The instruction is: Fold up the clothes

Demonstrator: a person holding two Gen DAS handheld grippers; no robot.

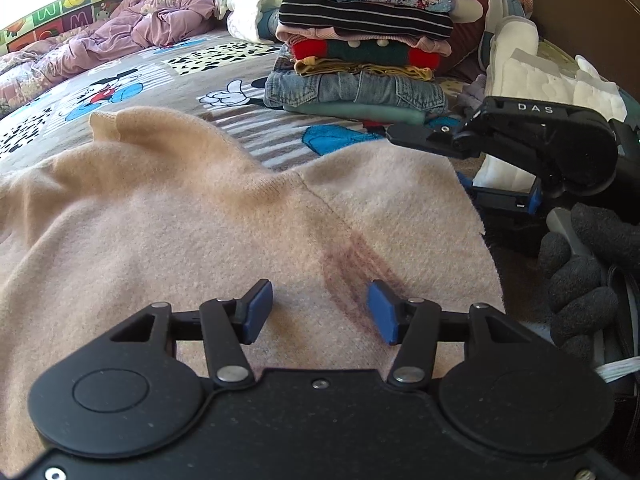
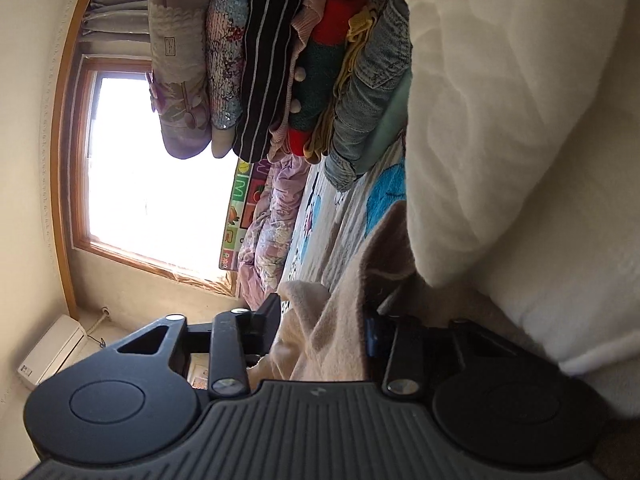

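Note:
A beige knit sweater (image 1: 180, 220) lies spread on the bed, with a dark reddish stain (image 1: 352, 268) near its right side. My left gripper (image 1: 320, 312) is open and hovers just over the sweater beside the stain, holding nothing. My right gripper (image 1: 464, 160) is turned on its side at the sweater's right edge. In the right wrist view its jaws (image 2: 322, 328) stand open with the sweater's edge (image 2: 332, 320) lying between them; the pads do not pinch the cloth.
A tall stack of folded clothes (image 1: 360, 40) stands at the back on the cartoon-print bedspread (image 1: 120, 88). A crumpled purple quilt (image 1: 132, 28) lies far left. White pillows (image 1: 540, 76) are at the right. A gloved hand (image 1: 580, 264) holds the right gripper.

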